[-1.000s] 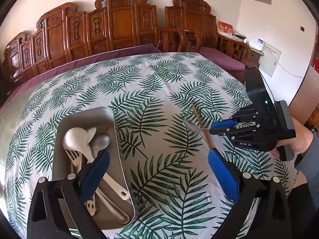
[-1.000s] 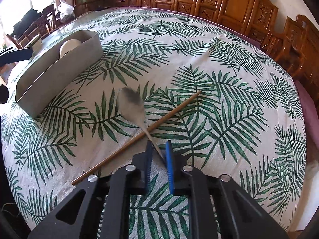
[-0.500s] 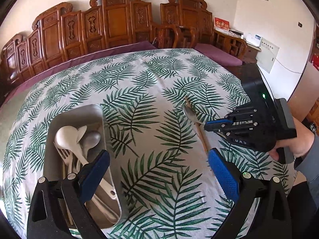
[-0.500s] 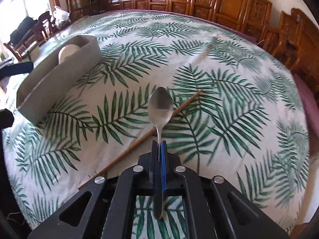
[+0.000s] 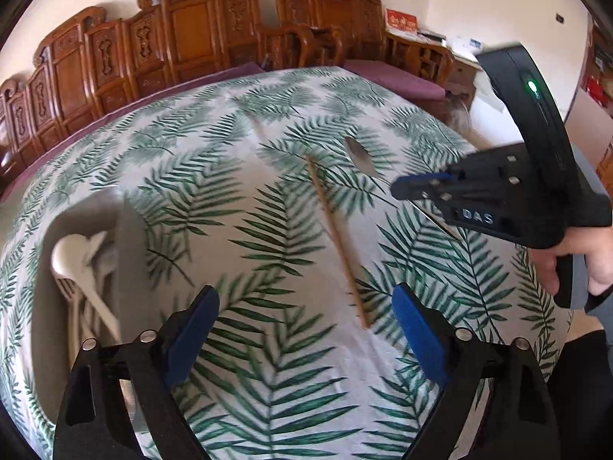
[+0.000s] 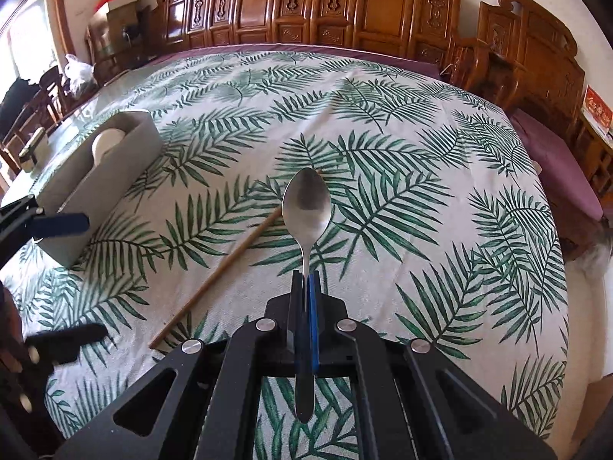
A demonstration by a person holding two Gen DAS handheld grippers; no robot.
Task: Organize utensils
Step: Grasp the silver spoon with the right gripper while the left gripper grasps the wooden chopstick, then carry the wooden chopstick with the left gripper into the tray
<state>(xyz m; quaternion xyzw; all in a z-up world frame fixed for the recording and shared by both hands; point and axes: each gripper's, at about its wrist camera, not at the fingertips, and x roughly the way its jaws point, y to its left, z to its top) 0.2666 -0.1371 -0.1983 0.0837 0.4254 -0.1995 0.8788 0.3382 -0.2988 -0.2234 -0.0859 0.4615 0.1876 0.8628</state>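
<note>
Most of the sorting looks done: the grey bin (image 6: 111,176) at the far left of the counter (image 6: 440,230) already holds a white spoon (image 5: 72,253) and several other pieces, too blurred to count. Two things are still out. The metal spoon (image 6: 306,207) is in the air, clamped by the handle in the right tongs (image 6: 306,287), which are pinched shut on it. One wooden chopstick (image 6: 230,260) lies loose on the leaf-print cloth, well apart from the bin.

From the right wrist view, the spoon's long axis runs straight out along the tongs, bowl pointing away toward the far side of the counter, hollow face up, handle end poking back behind the grip. The chopstick lies on a diagonal, its near end lower left, its far end passing under the spoon's bowl.

The left tongs (image 5: 306,329) hang over the near part of the counter, spread wide and holding nothing, the chopstick's near end lying between them.

I'd say what's left is carrying the spoon leftward to the bin, then the chopstick.
</note>
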